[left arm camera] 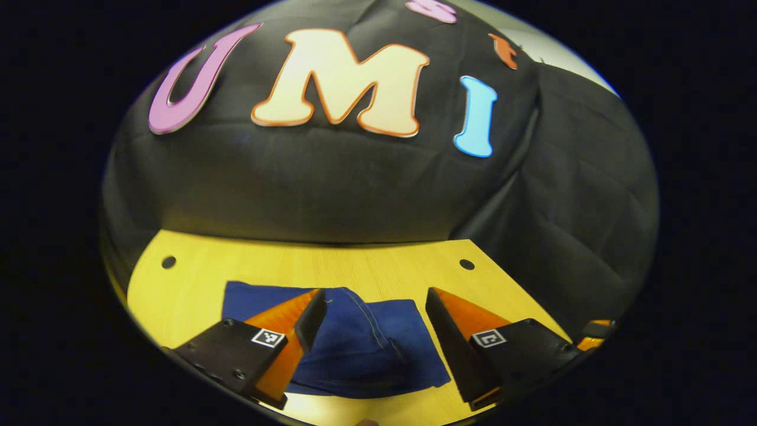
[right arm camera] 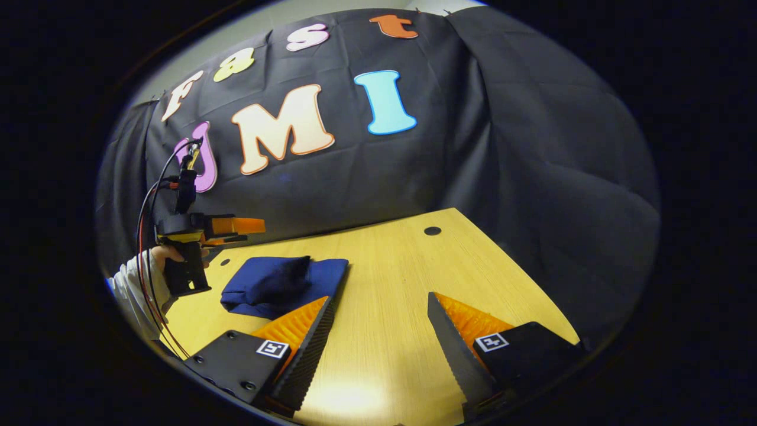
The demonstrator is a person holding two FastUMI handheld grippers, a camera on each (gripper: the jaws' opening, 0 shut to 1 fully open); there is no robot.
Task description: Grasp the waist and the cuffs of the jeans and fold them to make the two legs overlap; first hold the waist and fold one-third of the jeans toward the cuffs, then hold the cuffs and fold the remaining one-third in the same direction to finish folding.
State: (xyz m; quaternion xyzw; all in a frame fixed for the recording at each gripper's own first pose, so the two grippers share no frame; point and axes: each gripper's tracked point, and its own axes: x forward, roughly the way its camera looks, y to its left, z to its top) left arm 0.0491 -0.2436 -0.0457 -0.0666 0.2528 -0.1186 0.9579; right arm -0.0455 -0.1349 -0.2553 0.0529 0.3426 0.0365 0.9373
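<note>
We see the dark blue denim jeans (left arm camera: 361, 349) folded into a soft, lumpy bundle on the yellow wood-grain table (left arm camera: 378, 269), near its left edge. Our left gripper (left arm camera: 377, 322) hovers above the bundle, ribbed orange-and-black fingers spread apart. Our right gripper (right arm camera: 378, 331) hangs agape over bare tabletop.

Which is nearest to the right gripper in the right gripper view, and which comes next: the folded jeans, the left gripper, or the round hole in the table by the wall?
1. Folded jeans, on the table just beyond the right gripper, to its left.
2. Left gripper, held in a hand above the jeans' far left side.
3. Round hole, at the table's far edge by the wall.
</note>
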